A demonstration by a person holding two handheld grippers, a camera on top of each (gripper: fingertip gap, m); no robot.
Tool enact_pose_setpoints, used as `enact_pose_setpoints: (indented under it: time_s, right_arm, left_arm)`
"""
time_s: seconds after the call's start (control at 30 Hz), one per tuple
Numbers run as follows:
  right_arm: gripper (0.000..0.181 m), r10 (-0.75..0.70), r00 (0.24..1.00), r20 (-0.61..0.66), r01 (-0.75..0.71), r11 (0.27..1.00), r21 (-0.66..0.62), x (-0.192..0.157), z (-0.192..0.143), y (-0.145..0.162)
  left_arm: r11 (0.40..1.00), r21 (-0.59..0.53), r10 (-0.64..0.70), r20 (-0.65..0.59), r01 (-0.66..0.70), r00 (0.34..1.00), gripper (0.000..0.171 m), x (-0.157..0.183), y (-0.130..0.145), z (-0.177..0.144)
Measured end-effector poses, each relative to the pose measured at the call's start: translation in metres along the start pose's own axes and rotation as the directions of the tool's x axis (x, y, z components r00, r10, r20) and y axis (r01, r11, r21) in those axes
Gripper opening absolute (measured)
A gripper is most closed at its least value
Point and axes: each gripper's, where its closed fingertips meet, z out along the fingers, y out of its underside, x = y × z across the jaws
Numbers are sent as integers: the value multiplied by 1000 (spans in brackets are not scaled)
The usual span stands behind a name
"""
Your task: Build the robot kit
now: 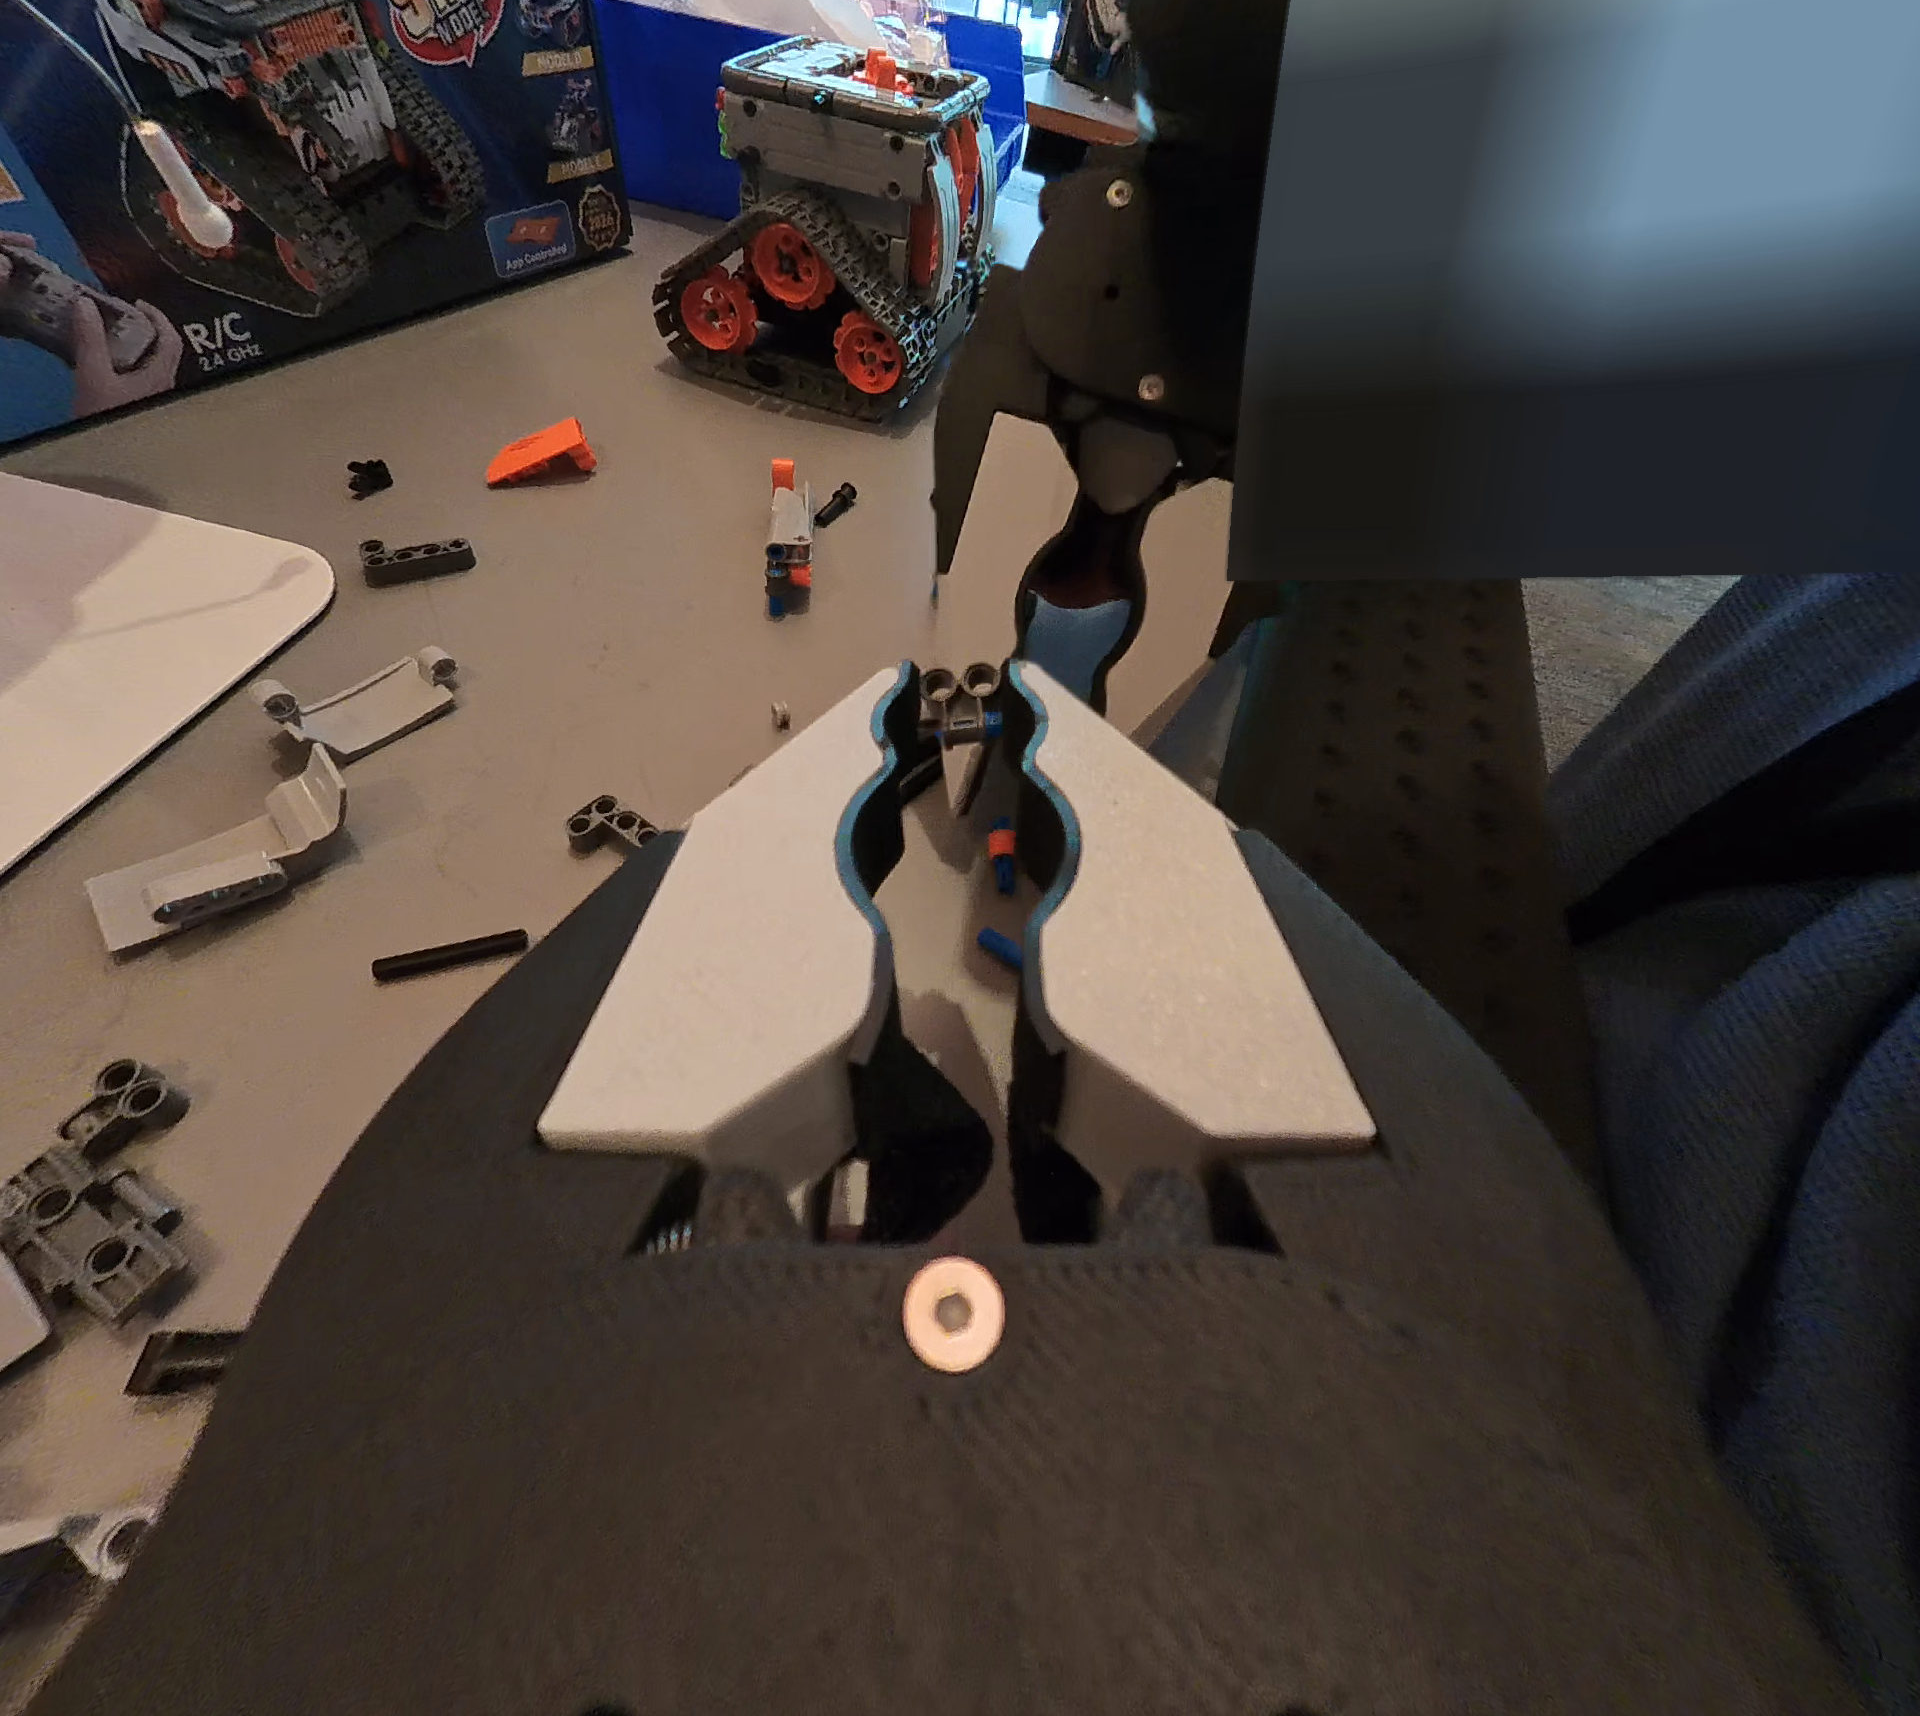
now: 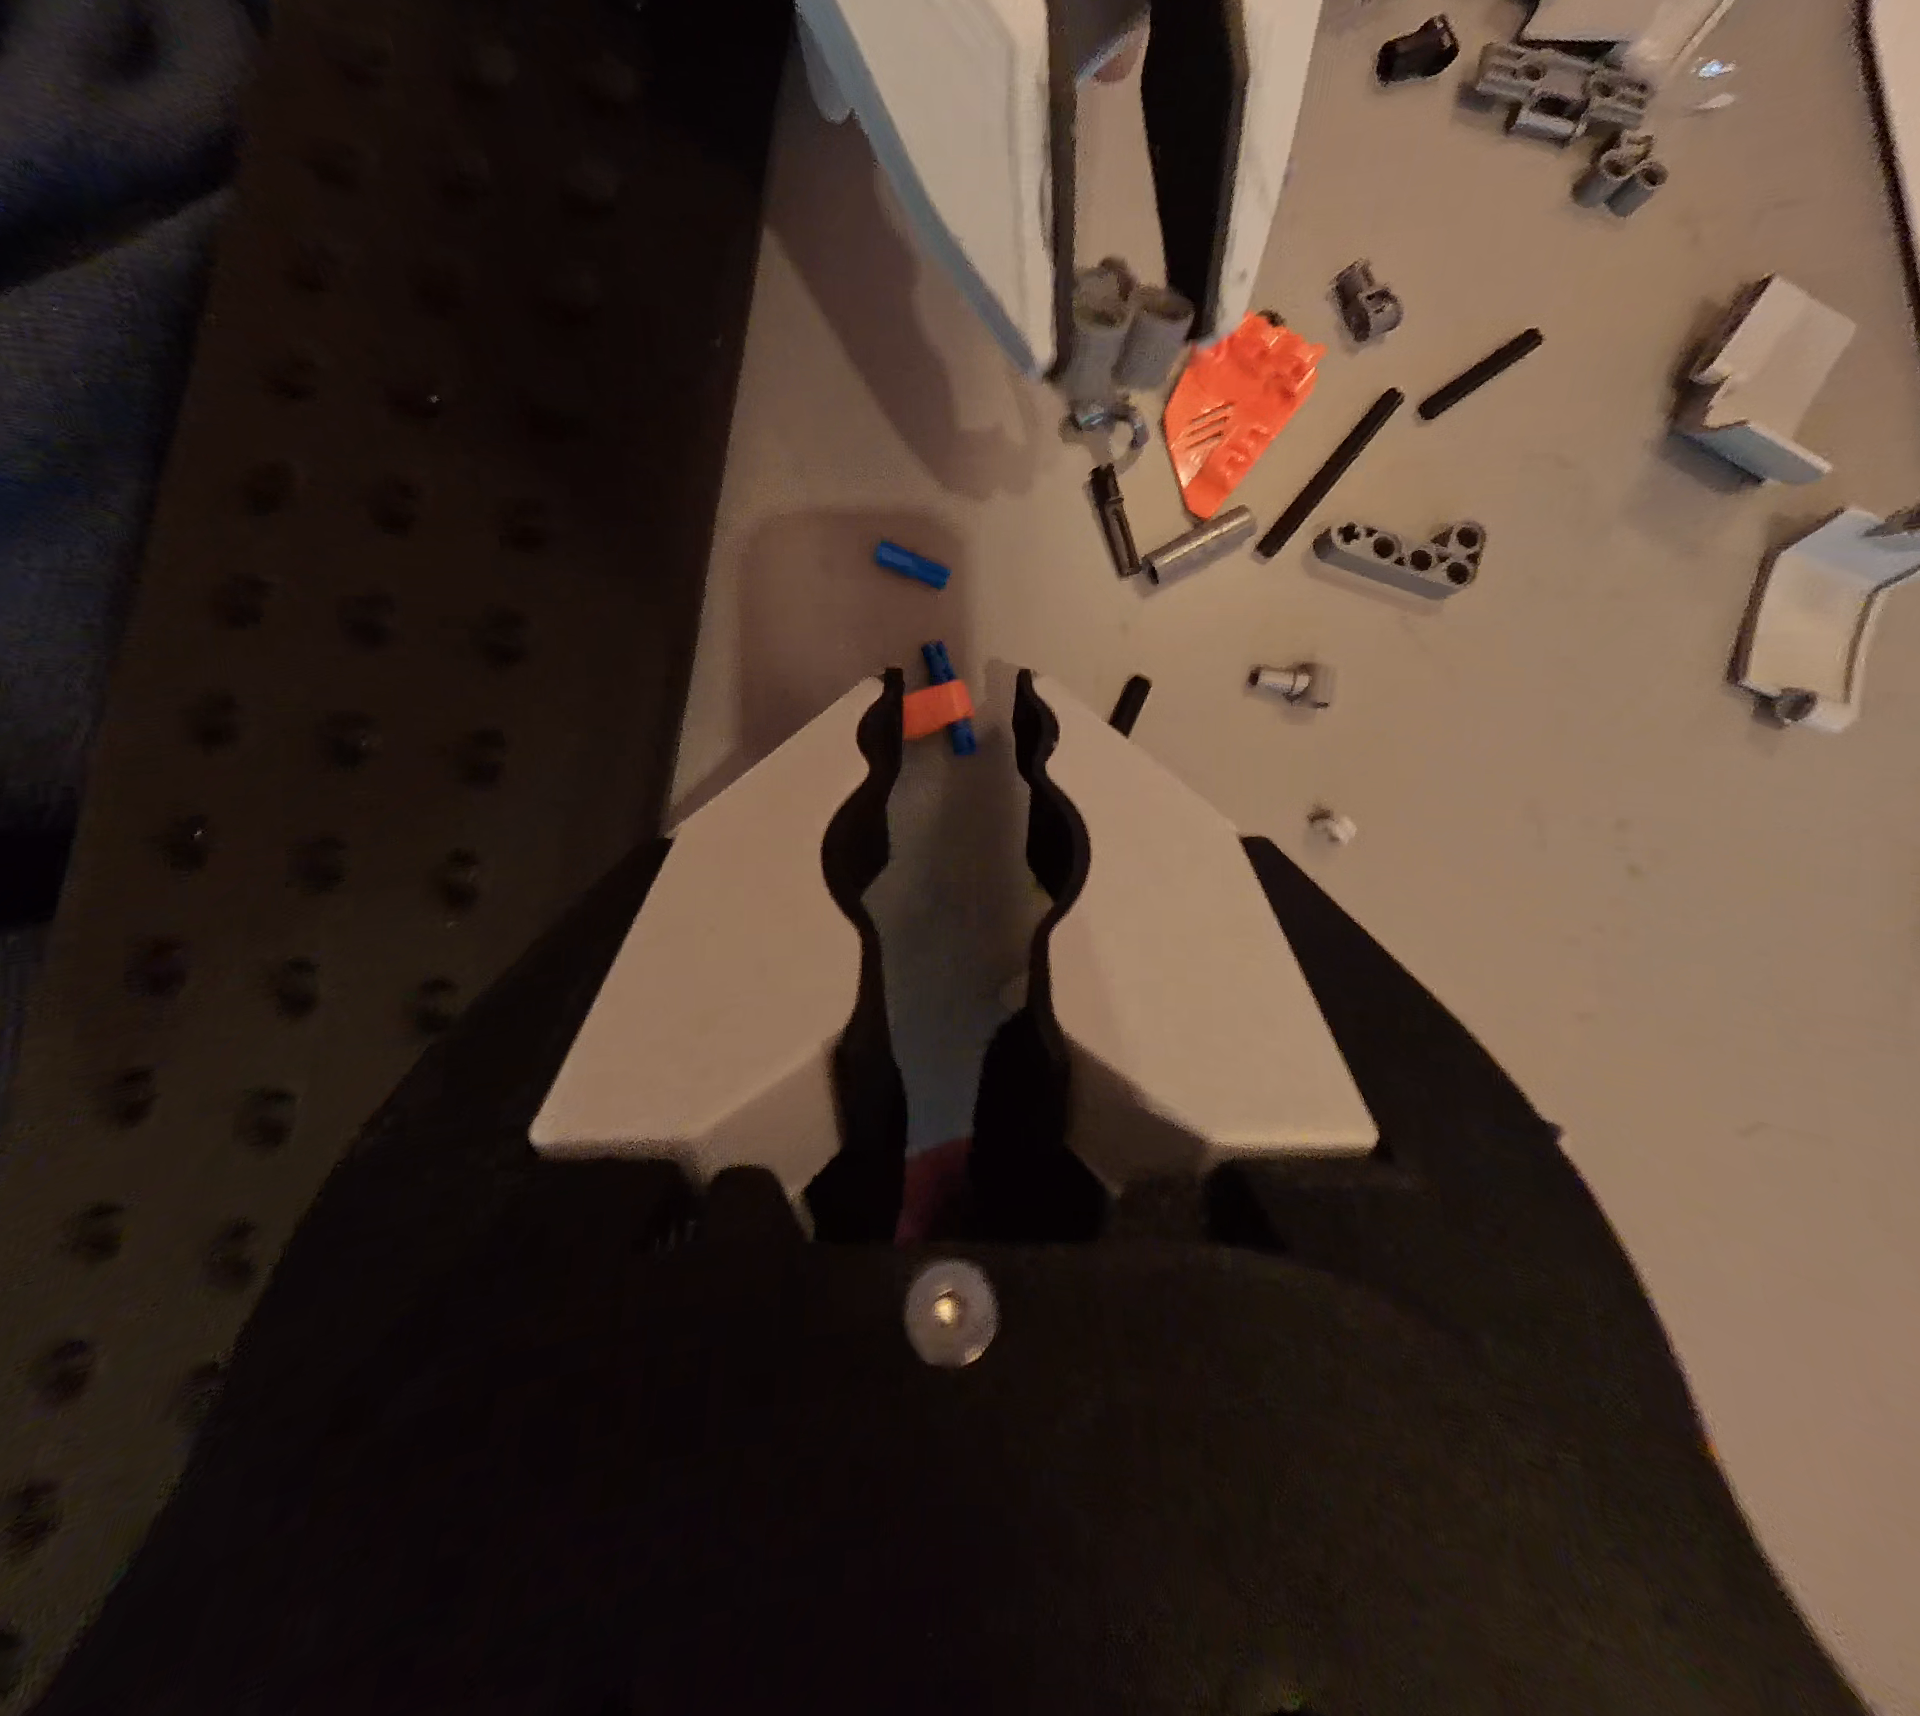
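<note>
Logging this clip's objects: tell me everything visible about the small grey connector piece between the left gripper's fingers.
The grey connector piece is a small plastic building part with two short side-by-side tubes, their open ends facing up. The left gripper pinches it at its fingertips, shut on it and clear of the table. In the right wrist view it hangs beside an orange wedge panel. Something small and blue shows beside it; details are unclear.
</note>
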Motion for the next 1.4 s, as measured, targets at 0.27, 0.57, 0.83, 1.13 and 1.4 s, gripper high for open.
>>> enact_pose_setpoints:
  time_s: [0.27,0.57,0.83,1.13,1.4]
  right_arm:
    - [15,-94,995,43,93,996,14,-2,7,8]
    - [12,-1,1000,12,-1,983,184,6,-5,-11]
    - [12,102,978,-180,-1,874,486,27,-62,-64]
    - [12,169,953,-251,9,813,582,36,-86,-77]
    - [12,198,934,-297,5,824,566,43,-89,-75]
  left_arm:
    - [1000,-25,-10,-34,9,999,13,1,5,1]
    - [999,5,-37,-45,38,998,13,0,2,2]
    - [928,291,-205,-128,235,970,14,-8,-44,-11]
    - [872,359,-292,-167,334,942,14,-12,-55,-3]
    - [791,410,-388,-239,454,890,13,-17,-64,4]
